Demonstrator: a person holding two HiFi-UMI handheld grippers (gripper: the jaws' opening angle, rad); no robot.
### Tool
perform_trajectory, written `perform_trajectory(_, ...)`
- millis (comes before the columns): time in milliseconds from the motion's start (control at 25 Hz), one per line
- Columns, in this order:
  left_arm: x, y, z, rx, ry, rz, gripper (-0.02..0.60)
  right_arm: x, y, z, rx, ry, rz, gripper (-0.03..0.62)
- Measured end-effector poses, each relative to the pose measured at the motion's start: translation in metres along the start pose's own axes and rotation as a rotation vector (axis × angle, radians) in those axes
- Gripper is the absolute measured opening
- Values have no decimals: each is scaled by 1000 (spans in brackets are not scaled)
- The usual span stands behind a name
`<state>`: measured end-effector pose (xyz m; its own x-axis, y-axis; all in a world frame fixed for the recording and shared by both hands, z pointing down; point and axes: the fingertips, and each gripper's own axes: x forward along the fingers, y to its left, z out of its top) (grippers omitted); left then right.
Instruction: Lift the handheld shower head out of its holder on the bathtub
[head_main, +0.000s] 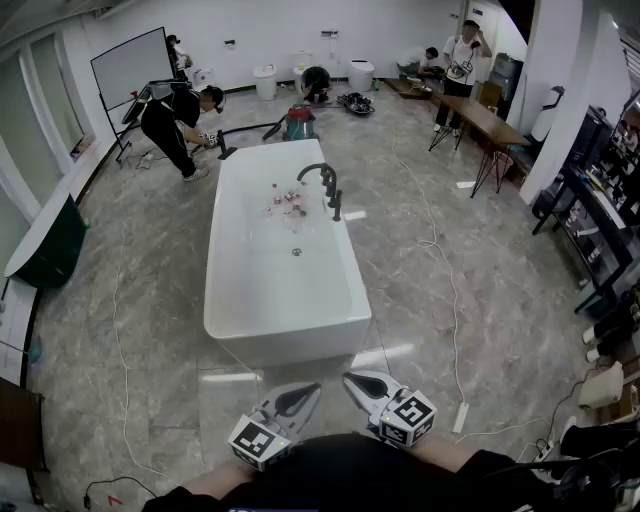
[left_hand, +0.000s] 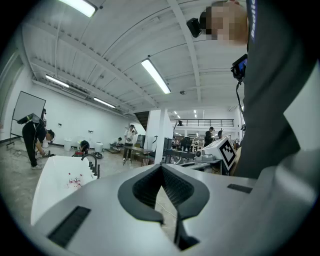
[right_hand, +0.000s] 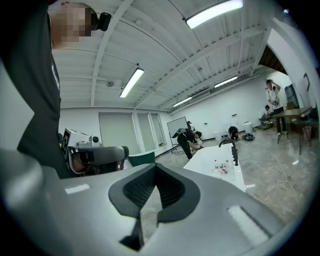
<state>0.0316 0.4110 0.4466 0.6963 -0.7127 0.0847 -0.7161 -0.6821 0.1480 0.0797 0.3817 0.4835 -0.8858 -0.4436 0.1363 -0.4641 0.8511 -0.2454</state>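
A white freestanding bathtub (head_main: 240, 300) stands in the middle of the room. On its right rim rises a black faucet (head_main: 322, 176), and the black handheld shower head (head_main: 337, 205) rests upright in its holder beside it. Both grippers are held close to my body at the bottom of the head view, far from the tub. My left gripper (head_main: 316, 388) has its jaws together and nothing in them, and so does my right gripper (head_main: 348, 378). The left gripper view shows the closed left gripper (left_hand: 161, 167) with the tub and faucet (left_hand: 93, 163) far off. The right gripper (right_hand: 155, 167) faces the distant faucet (right_hand: 233, 149).
Several small bottles (head_main: 286, 200) lie inside the tub. A person (head_main: 180, 120) bends over at the tub's far left, near a red vacuum (head_main: 299, 122). A cable and power strip (head_main: 461, 416) lie on the floor at right. A table (head_main: 485, 118) and shelves line the right side.
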Motion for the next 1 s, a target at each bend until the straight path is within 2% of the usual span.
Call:
perform_trajectory(480,15,-11,0,-13,0,4,5,-12,-9,0,8,-9,7,2)
perform_trajectory(1000,55,-6,1,25,-5,83,5,-30,-50,3,-15,-31,16,2)
